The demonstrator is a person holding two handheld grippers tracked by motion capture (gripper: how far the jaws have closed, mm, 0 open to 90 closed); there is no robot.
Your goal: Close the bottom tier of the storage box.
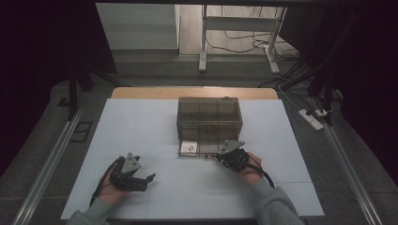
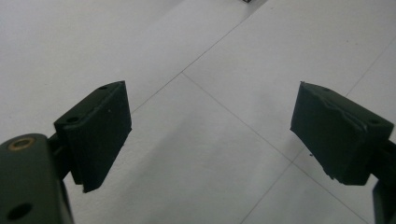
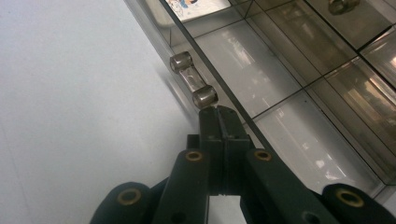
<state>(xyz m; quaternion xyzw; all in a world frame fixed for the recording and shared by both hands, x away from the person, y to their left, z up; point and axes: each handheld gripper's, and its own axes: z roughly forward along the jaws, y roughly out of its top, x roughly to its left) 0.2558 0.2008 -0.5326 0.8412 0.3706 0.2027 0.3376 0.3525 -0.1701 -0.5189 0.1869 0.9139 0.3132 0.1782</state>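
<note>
Two forearms are seen at the bottom of the high view; the left gripper (image 1: 149, 178) is rested on the white surface (image 1: 141, 126), the right gripper (image 1: 220, 157) is put at the smoky box (image 1: 209, 123); in the left gripper view the jaws are spread wide over nothing; in the right gripper view the jaws are squeezed together, empty, just under the drawer's clear handle (image 3: 193, 81); the drawer seems about to be moved, so the handle must be hooked next.
</note>
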